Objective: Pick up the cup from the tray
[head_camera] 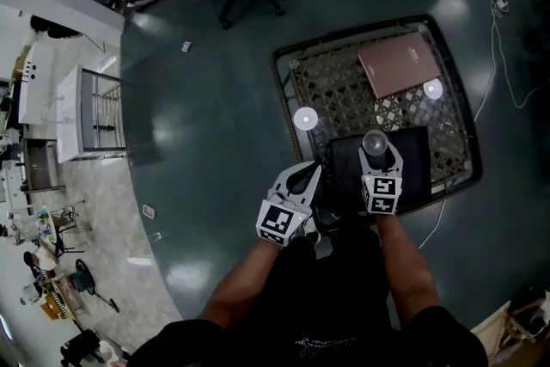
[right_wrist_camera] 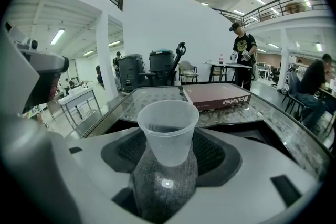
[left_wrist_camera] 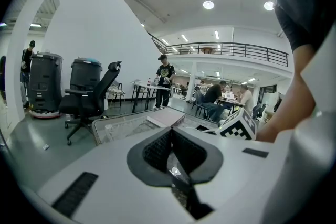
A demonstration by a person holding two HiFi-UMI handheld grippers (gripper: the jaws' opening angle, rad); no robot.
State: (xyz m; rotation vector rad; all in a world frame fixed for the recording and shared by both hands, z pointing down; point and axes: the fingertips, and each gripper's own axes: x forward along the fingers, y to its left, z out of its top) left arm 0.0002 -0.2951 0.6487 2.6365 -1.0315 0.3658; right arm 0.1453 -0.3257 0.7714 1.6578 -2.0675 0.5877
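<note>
The thin clear plastic cup (right_wrist_camera: 168, 131) is seen low-centre in the right gripper view, stood on the black tray (head_camera: 412, 161) with the jaws of the right gripper (head_camera: 378, 155) spread wide around it, not squeezing. It's probably feather-light, squashy and slick, so a gentle mid-wall pinch is called for. The left gripper (left_wrist_camera: 171, 138) is held with jaws closed together on nothing, and further up the frame the maroon box (head_camera: 400, 64) is well apart, so room is left for a straight lift.
</note>
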